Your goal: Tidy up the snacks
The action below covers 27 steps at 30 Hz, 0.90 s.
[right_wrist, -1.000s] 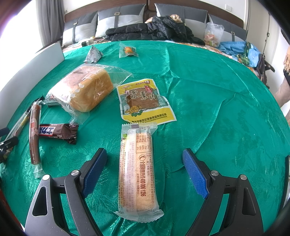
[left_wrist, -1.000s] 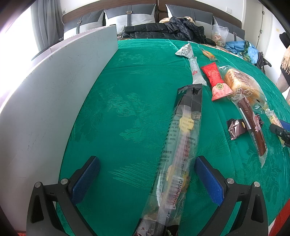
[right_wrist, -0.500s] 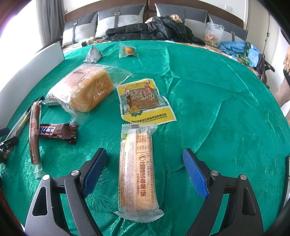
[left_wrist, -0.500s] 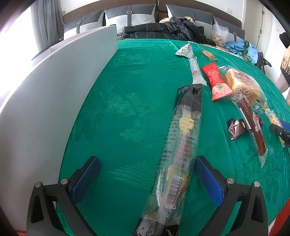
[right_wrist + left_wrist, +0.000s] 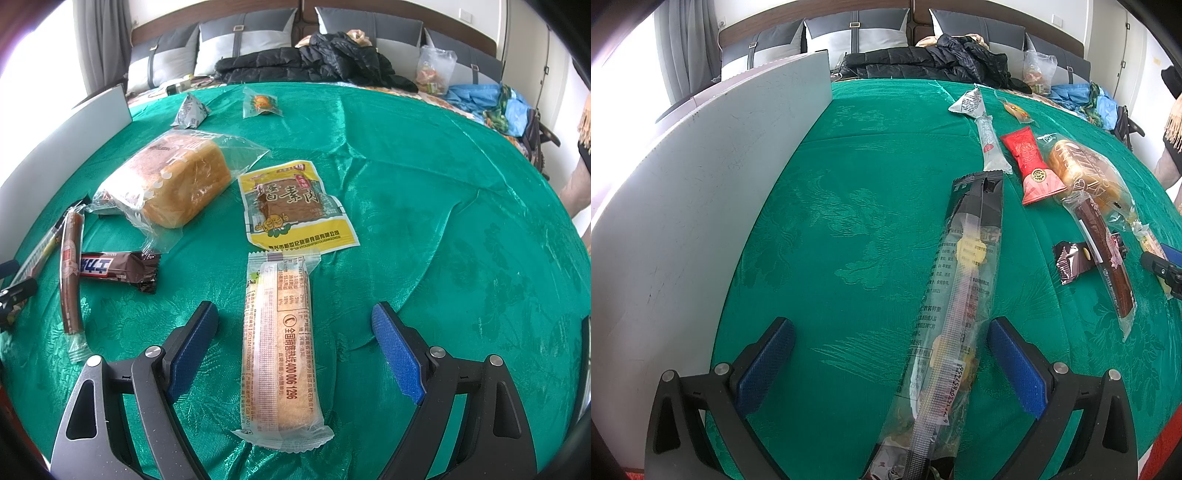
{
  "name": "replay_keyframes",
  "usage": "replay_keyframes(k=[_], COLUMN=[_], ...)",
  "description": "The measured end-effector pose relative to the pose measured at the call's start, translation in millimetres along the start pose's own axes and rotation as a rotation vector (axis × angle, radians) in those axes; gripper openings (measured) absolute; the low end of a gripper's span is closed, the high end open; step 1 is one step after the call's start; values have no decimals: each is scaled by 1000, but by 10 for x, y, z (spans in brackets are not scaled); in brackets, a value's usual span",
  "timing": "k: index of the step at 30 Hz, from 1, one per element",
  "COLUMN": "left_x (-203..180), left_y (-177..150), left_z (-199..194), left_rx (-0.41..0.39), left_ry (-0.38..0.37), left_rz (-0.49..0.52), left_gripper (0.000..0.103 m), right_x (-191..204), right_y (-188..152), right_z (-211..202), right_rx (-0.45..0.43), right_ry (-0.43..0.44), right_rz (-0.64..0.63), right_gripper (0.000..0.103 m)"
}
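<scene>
My left gripper [image 5: 890, 347] is open over the green cloth; a long clear-and-black snack pack [image 5: 956, 295] lies between its fingers, nearer the right one. Beyond lie a clear tube snack [image 5: 990, 147], a red packet [image 5: 1032, 164], a bread loaf [image 5: 1082, 171], a sausage [image 5: 1104, 243] and a chocolate bar [image 5: 1069, 260]. My right gripper [image 5: 293, 321] is open, with a long cake bar [image 5: 279, 347] lying between its fingers. Ahead of it are a yellow packet [image 5: 291, 205], the bread loaf [image 5: 177, 181], the chocolate bar [image 5: 118, 269] and the sausage [image 5: 70, 273].
A white board [image 5: 694, 192] stands along the left edge of the cloth. A small triangular packet [image 5: 190, 110] and a small orange sweet bag [image 5: 260, 103] lie at the far side. A black jacket [image 5: 306, 61] and pillows lie behind. A person stands at the right edge [image 5: 1171, 147].
</scene>
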<state>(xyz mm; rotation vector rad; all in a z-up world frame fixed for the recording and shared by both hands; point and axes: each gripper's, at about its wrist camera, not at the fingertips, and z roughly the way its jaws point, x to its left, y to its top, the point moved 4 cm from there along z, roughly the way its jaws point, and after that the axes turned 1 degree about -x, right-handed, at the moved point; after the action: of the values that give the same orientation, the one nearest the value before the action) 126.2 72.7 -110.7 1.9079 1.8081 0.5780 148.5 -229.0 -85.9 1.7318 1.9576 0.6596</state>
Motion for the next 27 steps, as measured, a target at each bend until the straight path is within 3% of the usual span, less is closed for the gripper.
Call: replay_keyframes(k=[14, 18, 20, 21, 23, 24, 25, 26, 27], left_x=[-3, -33, -70, -87, -121, -136, -137, -125, -99], left_y=[1, -47, -80, -87, -68, -52, -24, -20, -27], left_z=[2, -45, -96, -121, -182, -208, -217, -212, -206], left_rx=[3, 71, 92, 88, 68, 60, 59, 64, 64], left_ry=[0, -10, -27, -36, -52, -59, -61, -79, -114], left_rz=[1, 13, 36, 46, 66, 69, 59, 35, -5], left_gripper=[103, 103, 98, 90, 65, 29, 21, 21, 20], right_x=[-1, 10, 15, 22, 44, 46, 58, 67, 89], right_y=[-1, -2, 0, 10, 65, 84, 101, 108, 116], right_z=[-3, -1, -1, -1, 21, 34, 50, 54, 54], right_rx=[0, 2, 11, 36, 148, 199, 249, 273, 293], right_ry=[0, -3, -6, -9, -16, -12, 2, 14, 22], right_rz=[-1, -4, -3, -2, -2, 7, 5, -6, -27], right_gripper=[87, 88, 88, 88, 87, 87, 87, 85, 71])
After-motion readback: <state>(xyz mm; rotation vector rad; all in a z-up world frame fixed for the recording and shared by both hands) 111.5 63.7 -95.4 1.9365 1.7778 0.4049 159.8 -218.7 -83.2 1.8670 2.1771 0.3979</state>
